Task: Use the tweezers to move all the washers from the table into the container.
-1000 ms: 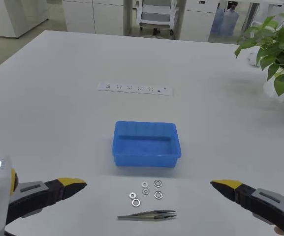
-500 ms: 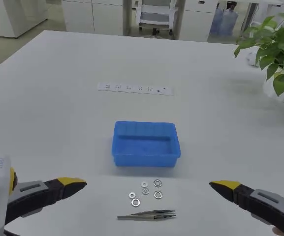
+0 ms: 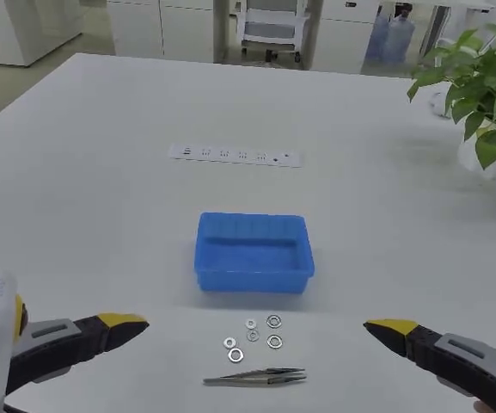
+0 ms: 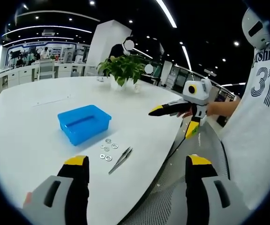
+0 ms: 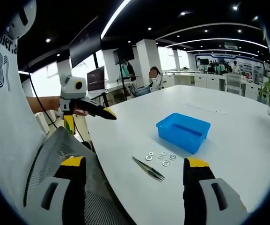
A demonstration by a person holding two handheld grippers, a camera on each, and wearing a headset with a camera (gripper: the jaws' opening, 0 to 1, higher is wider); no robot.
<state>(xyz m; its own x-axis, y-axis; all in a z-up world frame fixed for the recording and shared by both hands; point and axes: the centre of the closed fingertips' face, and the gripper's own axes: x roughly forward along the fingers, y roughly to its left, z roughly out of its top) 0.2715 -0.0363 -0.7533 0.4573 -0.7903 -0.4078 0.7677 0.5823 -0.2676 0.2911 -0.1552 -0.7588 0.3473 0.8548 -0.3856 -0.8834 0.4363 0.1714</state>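
Several small metal washers [image 3: 253, 334] lie in a loose cluster on the white table, just in front of a blue container [image 3: 254, 252]. Slim metal tweezers [image 3: 254, 377] rest flat on the table nearer to me than the washers. My left gripper [image 3: 131, 325] hovers at the lower left, well apart from them, and my right gripper [image 3: 381, 328] at the lower right. In the left gripper view the jaws stand wide apart around nothing, with the container [image 4: 84, 123], washers [image 4: 107, 149] and tweezers [image 4: 120, 160] ahead. The right gripper view shows the same wide jaws, container [image 5: 183, 131], washers [image 5: 160, 157] and tweezers [image 5: 148, 168].
A white power strip [image 3: 233, 155] lies beyond the container. A potted plant [image 3: 484, 77] stands at the table's far right. The table's near edge [image 4: 158, 159] runs close behind the tweezers, with a mesh chair seat [image 5: 64, 154] below it.
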